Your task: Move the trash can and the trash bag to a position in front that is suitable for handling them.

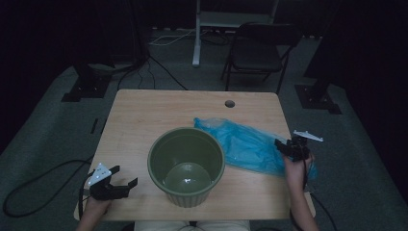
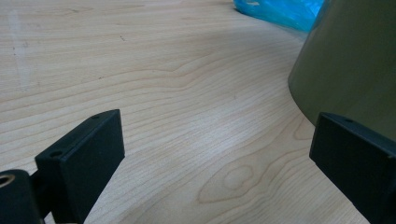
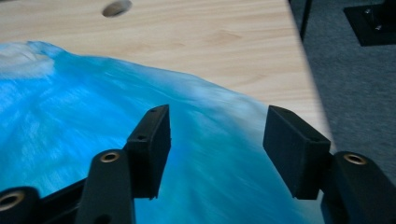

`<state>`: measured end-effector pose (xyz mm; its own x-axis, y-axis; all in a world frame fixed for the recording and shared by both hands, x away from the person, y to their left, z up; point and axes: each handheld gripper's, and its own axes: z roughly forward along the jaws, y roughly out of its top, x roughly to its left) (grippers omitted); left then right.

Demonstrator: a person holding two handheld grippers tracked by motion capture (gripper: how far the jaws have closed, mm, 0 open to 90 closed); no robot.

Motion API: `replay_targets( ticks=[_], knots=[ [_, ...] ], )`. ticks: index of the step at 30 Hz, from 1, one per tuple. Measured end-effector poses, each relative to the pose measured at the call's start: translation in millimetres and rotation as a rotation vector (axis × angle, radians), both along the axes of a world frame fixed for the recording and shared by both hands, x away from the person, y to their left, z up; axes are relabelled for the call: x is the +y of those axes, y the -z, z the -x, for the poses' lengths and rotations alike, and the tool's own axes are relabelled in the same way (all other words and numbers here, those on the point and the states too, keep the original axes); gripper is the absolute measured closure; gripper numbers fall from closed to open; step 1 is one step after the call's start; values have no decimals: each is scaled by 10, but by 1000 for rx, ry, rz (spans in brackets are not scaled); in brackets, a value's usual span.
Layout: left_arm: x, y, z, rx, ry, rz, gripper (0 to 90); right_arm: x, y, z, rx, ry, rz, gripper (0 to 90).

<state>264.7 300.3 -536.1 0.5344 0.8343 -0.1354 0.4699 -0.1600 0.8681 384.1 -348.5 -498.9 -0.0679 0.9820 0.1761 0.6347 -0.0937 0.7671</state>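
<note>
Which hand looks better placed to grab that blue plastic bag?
The right. Its gripper hangs open directly above the blue bag. The left gripper sits open on the far side of the green pot, away from the bag.

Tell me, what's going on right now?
Left gripper open beside green pot. Right gripper open above blue plastic bag. Nothing blocking.

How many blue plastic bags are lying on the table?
1. The blue plastic bag lies flat on the table, right of the green pot, under the right hand-held gripper.
</note>
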Motion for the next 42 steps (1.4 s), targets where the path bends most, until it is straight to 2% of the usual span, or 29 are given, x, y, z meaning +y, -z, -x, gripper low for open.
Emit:
replay_targets(
  ticks=[3, 5, 7, 8, 9, 11, 13, 16, 18, 19, 20, 22, 25, 29, 30, 32, 33, 34, 35, 36, 37, 39, 42],
  knots=[
    [2, 2, -6, 1, 0, 0, 37, -243, -89, 103, 0, 29, 54, 388],
    [-7, 8, -10, 4, 1, 0, 37, -417, -99, 144, 26, 47, 62, 345],
    [-23, 11, -13, 5, 4, -4, 37, -568, -67, 166, 60, 40, 47, 313],
    [-30, 11, -15, 5, 5, -4, 37, -618, -40, 172, 76, 45, 57, 323],
    [-35, 12, -17, 6, 6, -5, 37, -662, -3, 170, 97, 32, 56, 318],
    [-41, 10, -20, 6, 8, -5, 37, -714, 88, 156, 143, 8, 18, 318],
    [-40, 8, -19, 4, 6, -3, 37, -707, 170, 143, 192, -47, -7, 348],
    [-38, 12, -18, 7, 4, -3, 37, -632, 245, 143, 230, -111, -2, 564],
    [-39, 15, -18, 8, 5, -3, 37, -577, 263, 144, 237, -111, 31, 750],
    [-39, 15, -18, 8, 6, -3, 37, -546, 264, 144, 232, -115, 36, 850],
    [-39, 15, -18, 9, 6, -2, 37, -515, 264, 142, 228, -123, 24, 900],
    [-40, 17, -19, 9, 7, -3, 37, -451, 257, 128, 210, -129, -17, 900],
    [-40, 16, -17, 8, 7, -3, 37, -363, 227, 108, 142, -105, -88, 900],
    [-30, 6, -12, 4, 5, 1, 37, -293, 201, 128, 110, -46, -120, 900],
    [-28, 5, -11, 4, 5, 1, 37, -247, 195, 185, 89, -19, -140, 900],
    [-25, 6, -9, 3, 4, 2, 37, -207, 189, 275, 72, -4, -146, 900],
    [-25, 6, -10, 3, 4, 1, 37, -180, 185, 350, 65, -10, -141, 838],
    [-25, 6, -10, 3, 4, 1, 37, -180, 185, 350, 65, -10, -141, 838],
    [-28, 4, -11, 2, 5, 1, 37, -169, 185, 400, 60, -19, -147, 760],
    [-30, 3, -14, 1, 7, 2, 37, -116, 203, 561, 70, -53, -155, 657],
    [-33, 3, -17, 0, 7, 0, 37, -89, 219, 645, 67, -66, -160, 629],
    [-42, 2, -21, 0, 8, 3, 37, -31, 266, 791, 95, -116, -184, 553],
    [-53, 1, -25, -2, 12, 2, 37, 96, 329, 1036, 120, -174, -221, 502]
  ],
)
